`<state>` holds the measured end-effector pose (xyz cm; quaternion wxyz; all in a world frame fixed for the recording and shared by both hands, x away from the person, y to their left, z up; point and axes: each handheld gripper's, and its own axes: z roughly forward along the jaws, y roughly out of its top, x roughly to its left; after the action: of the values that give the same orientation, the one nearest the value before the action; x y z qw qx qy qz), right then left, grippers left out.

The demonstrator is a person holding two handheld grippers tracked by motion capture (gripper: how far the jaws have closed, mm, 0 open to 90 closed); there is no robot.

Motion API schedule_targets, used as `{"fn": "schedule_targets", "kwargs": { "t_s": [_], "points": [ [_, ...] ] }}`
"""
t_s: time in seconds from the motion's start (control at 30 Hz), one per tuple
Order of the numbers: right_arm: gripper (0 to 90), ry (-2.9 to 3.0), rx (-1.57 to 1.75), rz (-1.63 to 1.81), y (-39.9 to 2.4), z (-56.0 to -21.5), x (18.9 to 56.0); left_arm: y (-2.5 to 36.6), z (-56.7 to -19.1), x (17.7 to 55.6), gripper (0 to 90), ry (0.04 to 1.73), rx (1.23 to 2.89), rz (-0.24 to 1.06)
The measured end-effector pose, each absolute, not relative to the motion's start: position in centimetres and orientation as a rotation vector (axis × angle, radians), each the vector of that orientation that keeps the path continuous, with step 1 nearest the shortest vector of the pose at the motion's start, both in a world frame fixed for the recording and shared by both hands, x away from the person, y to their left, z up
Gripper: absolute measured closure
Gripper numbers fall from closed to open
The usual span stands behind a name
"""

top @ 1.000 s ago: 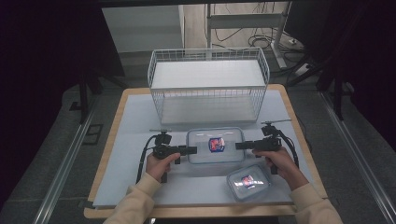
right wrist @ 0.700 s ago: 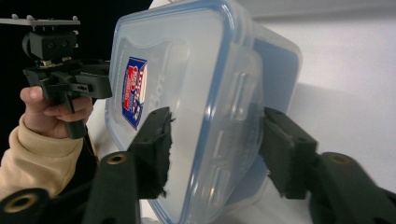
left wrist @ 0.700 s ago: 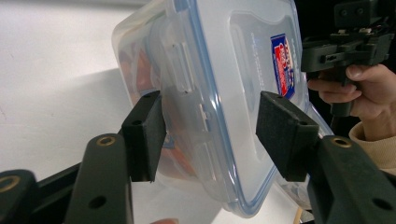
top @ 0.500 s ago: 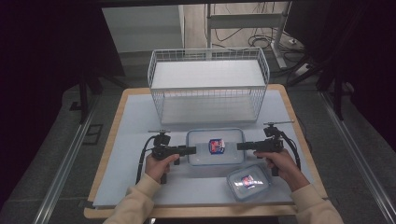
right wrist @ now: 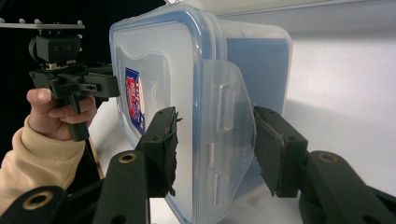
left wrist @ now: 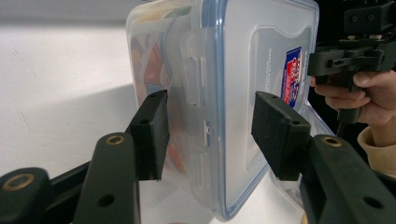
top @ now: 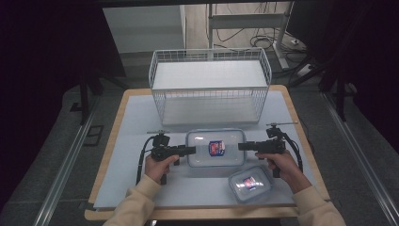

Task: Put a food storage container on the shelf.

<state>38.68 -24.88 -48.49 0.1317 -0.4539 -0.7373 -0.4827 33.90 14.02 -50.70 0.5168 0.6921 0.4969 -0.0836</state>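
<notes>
Black jaws, left gripper (left wrist: 208,135): one jaw stands on each side of the short end of the big clear food box (top: 215,148). They have just been closing. The jaw by the lid has a small gap to the lid. The other jaw sits tight by the box wall; I cannot tell if it presses.
Black jaws, right gripper (right wrist: 215,149): they stand on both sides of the other short end, with the side clip (right wrist: 229,109) between them. They have just been closing too. Both pads look very close to the plastic; a firm squeeze cannot be told.
Big box: clear plastic with a blue-edged lid and a red and blue sticker (top: 216,147). It sits on the white table mat (top: 131,122), between the two grippers. Something red and orange shows through its wall in the left gripper view.
Hands: the left hand (top: 158,165) and right hand (top: 282,162) each hold a gripper level, pointing in at the box.
Small box (top: 250,183): a second lidded box, near the table's front edge, just beside the right hand.
Wire basket (top: 210,84): white, behind the big box, at the far side of the table.
</notes>
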Motion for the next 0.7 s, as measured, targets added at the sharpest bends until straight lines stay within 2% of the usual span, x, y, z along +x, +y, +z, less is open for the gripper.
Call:
{"fn": "schedule_targets", "kwargs": {
  "t_s": [0.7],
  "points": [
    [51.6,-2.198,-1.239,-1.535,-24.6,-45.9,38.6,14.5,-47.6,34.0,48.9,1.118,1.655,-0.102]
  ]
}}
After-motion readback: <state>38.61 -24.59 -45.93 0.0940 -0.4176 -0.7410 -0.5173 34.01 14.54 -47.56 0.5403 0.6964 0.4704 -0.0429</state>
